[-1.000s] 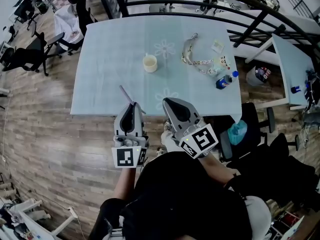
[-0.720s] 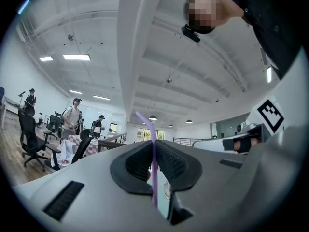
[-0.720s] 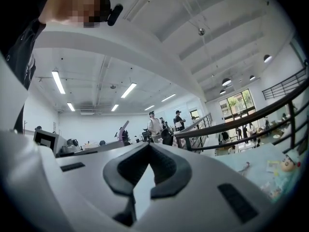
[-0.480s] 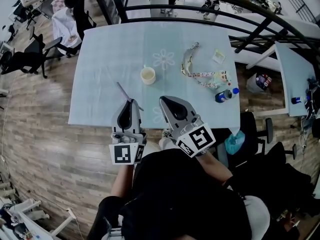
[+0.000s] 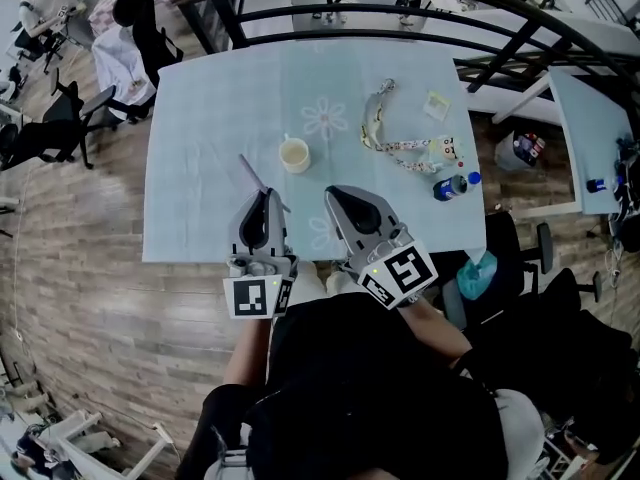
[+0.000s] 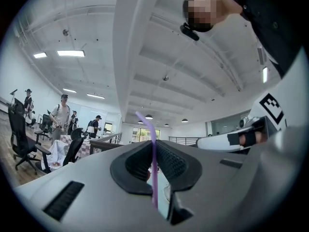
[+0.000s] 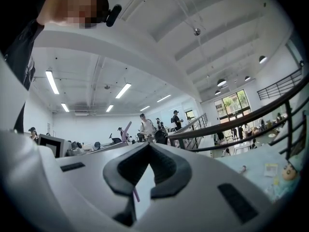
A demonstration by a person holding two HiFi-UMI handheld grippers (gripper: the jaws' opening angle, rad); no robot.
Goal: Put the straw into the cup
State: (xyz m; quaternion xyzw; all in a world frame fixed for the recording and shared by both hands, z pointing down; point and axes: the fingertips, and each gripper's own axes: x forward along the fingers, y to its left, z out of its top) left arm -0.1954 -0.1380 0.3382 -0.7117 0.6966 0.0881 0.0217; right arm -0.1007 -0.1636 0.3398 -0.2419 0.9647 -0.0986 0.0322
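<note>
In the head view, a cream cup (image 5: 294,154) stands on the pale blue table (image 5: 200,118), near its middle. My left gripper (image 5: 264,196) is over the table's front part, shut on a purple straw (image 5: 254,175) that slants up and to the left of the cup. In the left gripper view the straw (image 6: 153,168) runs upright between the closed pads. My right gripper (image 5: 332,196) is beside the left one, short of the cup. Its jaws meet at the tips in the right gripper view (image 7: 149,146), with nothing held.
A lanyard with cards (image 5: 395,128), a small card (image 5: 436,105) and a blue-capped bottle (image 5: 450,186) lie on the table's right half. A black railing (image 5: 400,13) runs behind the table. Office chairs (image 5: 60,118) stand at the left and a second table (image 5: 590,118) at the right.
Both grippers have moved forward from the table's front edge to over the tabletop. The straw tip is now closer to the cup. The left grip on the straw is unchanged.
</note>
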